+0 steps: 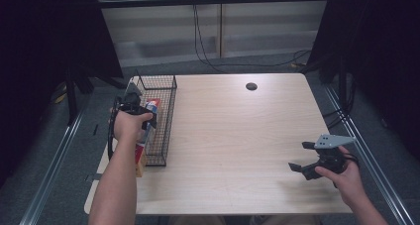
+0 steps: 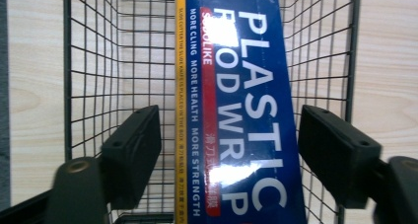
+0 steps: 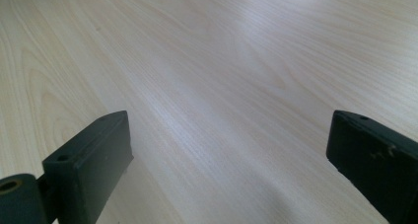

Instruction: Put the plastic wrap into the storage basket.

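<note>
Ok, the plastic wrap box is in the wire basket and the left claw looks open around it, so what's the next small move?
Probably lift the left claw straight up and clear. Its pads stand apart from the plastic wrap box, with gaps on both sides, so the grip looks released, and the box lies inside the wire basket. A straight lift should avoid nudging the box or catching the mesh.

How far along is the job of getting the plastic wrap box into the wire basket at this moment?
Nearly done. The plastic wrap box already lies inside the wire basket. In hand: the left gripper straddles the box with its jaws apart, small gaps showing on both sides, so the box looks released. The right gripper is open over bare table. Left: withdrawing the left gripper.
</note>
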{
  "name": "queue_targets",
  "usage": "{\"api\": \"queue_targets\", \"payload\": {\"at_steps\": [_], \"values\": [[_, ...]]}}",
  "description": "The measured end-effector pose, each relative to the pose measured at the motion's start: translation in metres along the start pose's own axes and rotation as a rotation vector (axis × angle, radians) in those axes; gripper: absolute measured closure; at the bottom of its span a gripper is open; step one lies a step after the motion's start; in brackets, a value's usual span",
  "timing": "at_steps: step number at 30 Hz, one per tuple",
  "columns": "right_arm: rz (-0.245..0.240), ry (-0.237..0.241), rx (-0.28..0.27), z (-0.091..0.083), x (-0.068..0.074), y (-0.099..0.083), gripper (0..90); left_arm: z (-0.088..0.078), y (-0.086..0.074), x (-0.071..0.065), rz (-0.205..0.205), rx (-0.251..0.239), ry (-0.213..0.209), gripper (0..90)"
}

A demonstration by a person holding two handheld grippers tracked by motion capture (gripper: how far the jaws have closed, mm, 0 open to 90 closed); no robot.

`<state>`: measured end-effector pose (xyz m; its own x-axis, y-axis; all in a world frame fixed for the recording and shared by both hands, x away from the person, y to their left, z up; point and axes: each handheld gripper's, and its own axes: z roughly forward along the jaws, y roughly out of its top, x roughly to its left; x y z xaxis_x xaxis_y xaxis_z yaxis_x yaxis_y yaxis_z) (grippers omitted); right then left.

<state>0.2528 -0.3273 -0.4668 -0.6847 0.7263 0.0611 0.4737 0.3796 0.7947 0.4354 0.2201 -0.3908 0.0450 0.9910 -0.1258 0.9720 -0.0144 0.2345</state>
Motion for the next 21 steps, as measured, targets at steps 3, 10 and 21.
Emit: {"api": "queue_targets", "payload": {"at_steps": [3,10,21], "values": [[-0.001,-0.005,0.003,0.0,0.0,0.0,3.1,-0.002,0.001,0.0,0.003,-0.001,-0.005,20.0],[-0.003,-0.004,-0.001,-0.001,0.0,0.0,3.1,-0.01,0.001,-0.005,0.028,-0.029,-0.036,18.6],[-0.007,0.0,-0.005,-0.001,0.001,0.001,3.1,-0.025,0.001,-0.012,0.074,-0.059,-0.054,17.7]]}}
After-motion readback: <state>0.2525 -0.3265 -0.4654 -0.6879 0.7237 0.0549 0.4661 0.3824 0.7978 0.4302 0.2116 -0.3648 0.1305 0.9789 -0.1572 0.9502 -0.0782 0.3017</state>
